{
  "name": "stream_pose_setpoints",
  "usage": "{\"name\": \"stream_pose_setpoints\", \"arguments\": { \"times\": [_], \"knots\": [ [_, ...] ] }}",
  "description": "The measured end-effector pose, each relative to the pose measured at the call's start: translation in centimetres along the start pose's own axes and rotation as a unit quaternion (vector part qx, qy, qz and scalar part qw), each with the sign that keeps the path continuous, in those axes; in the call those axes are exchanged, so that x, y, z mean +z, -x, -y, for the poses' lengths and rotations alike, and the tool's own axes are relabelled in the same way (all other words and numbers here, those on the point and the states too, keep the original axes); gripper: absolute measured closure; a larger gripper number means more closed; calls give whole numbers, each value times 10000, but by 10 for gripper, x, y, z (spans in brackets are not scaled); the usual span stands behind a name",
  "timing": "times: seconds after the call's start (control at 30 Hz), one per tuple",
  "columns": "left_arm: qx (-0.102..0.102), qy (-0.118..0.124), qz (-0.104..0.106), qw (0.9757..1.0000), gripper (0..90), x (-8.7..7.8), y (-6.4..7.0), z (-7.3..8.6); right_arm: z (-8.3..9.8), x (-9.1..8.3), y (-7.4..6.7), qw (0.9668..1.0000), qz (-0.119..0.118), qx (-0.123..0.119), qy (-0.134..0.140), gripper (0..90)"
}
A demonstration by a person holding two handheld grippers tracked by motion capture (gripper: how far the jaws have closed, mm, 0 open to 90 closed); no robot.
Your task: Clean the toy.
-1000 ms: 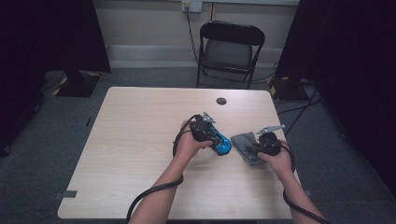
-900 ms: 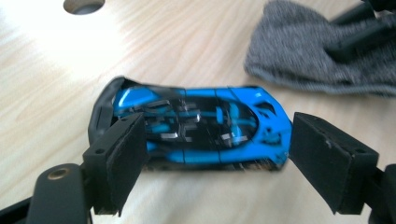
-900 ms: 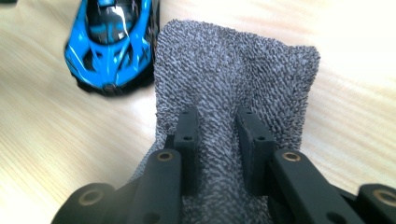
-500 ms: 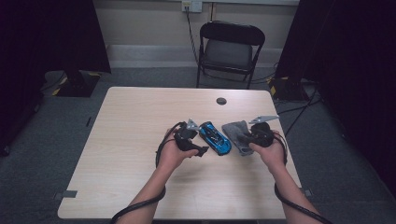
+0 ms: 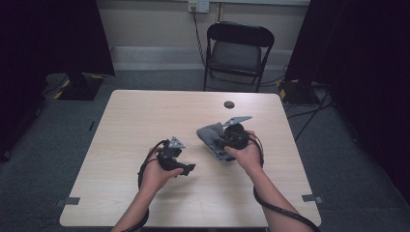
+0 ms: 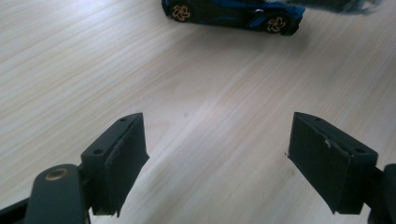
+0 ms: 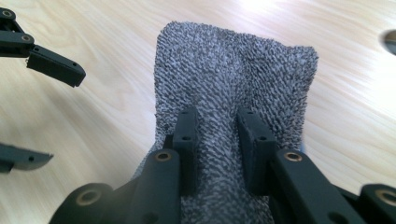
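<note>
Your left tongs (image 6: 219, 163) have let go of the toy car (image 6: 233, 11) and backed off with jaws wide apart, while your right tongs (image 7: 218, 140), clamped on the grey cloth (image 7: 233, 74), hold it over the car on the surface (image 5: 145, 121), so wiping looks next.

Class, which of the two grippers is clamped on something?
The right gripper: it pinches the grey cloth, while the left gripper stands open over bare table.
</note>
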State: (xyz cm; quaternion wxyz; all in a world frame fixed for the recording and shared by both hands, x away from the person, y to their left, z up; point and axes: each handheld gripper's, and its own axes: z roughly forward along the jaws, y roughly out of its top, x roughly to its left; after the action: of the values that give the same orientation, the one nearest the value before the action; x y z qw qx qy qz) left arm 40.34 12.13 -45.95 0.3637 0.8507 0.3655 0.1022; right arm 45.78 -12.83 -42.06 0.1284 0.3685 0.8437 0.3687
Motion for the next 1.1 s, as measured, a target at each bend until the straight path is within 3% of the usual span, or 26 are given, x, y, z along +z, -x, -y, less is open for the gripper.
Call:
{"name": "stream_pose_setpoints", "arguments": {
  "times": [0.13,0.17,0.33,0.4,0.43,0.7,0.9,1.03,1.1],
  "knots": [
    [-6,11,-87,10000,192,-8,-2,9,-6,10,-12,9999,-95,-69,-13,714],
    [-40,15,-89,10000,196,-11,-3,12,-12,19,-23,9997,-206,-144,-33,711],
    [-177,-13,-219,9996,208,-22,-6,29,-20,37,-43,9991,-299,-292,-97,704],
    [-192,-27,-238,9995,208,-24,-6,32,-21,41,-46,9989,-315,-320,-107,705],
    [-227,-30,-242,9994,211,-27,-8,36,-24,52,-55,9985,-373,-358,-165,703],
    [-456,0,-300,9985,212,-39,-13,52,-25,88,-78,9971,-514,-488,-291,691],
    [-502,-24,-279,9983,214,-40,-10,58,-24,105,-85,9965,-528,-524,-372,593],
    [-569,-37,-300,9979,215,-41,-11,62,-25,103,-83,9973,-602,-265,-315,452],
    [-593,-21,-301,9978,215,-41,-11,62,-26,98,-81,9975,-583,-250,-323,395]
  ]
}}
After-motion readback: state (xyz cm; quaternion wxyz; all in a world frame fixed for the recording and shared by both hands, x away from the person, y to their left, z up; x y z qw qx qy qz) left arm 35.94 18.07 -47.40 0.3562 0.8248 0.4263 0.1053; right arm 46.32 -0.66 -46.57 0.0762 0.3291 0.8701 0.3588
